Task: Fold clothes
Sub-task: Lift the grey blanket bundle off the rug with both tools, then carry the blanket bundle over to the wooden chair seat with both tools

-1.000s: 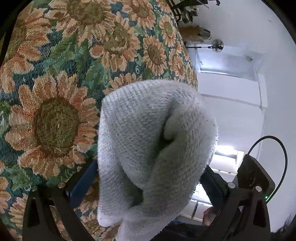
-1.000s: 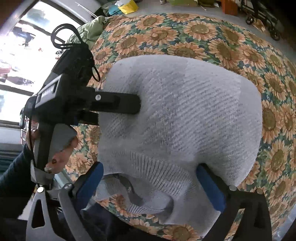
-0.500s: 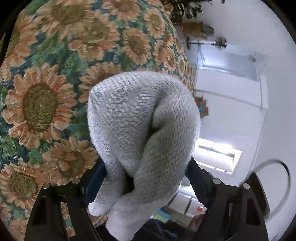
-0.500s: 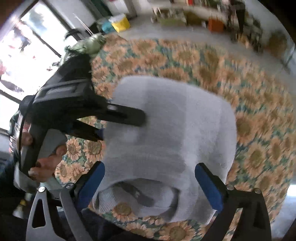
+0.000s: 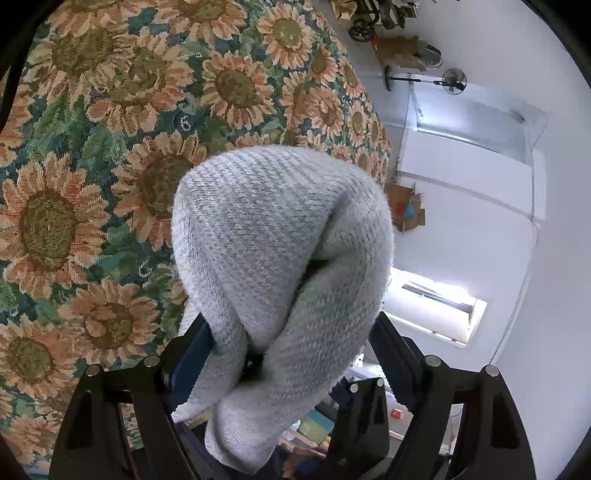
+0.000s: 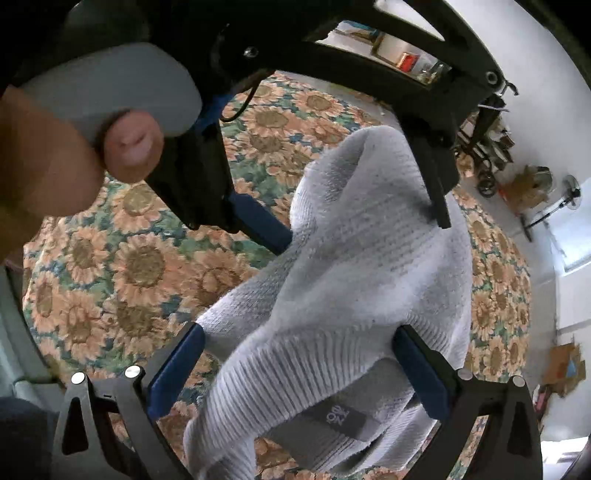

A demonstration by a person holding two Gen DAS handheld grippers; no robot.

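Note:
A grey knit sweater (image 5: 280,240), folded into a thick bundle, hangs above the sunflower-patterned cloth (image 5: 92,184). My left gripper (image 5: 290,347) is shut on one end of it, and the fabric bulges out between the blue pads. In the right wrist view the sweater (image 6: 369,288) stretches from the left gripper (image 6: 354,221) at the top down to my right gripper (image 6: 299,332). The right jaws are closing, with the ribbed hem and label end between them and touching both pads. A hand (image 6: 55,166) holds the left gripper's handle.
The sunflower cloth (image 6: 140,266) covers the whole surface below. Beyond its far edge stand a fan on a pole (image 5: 452,82), a cardboard box (image 5: 406,210) and a wheeled cart (image 5: 369,22). A bright window lies at the lower right.
Both grippers have risen with the sweater, so the cloth looks farther off. The right gripper has tipped downward and the left gripper now fills the top of its view. Both pairs of jaws have narrowed.

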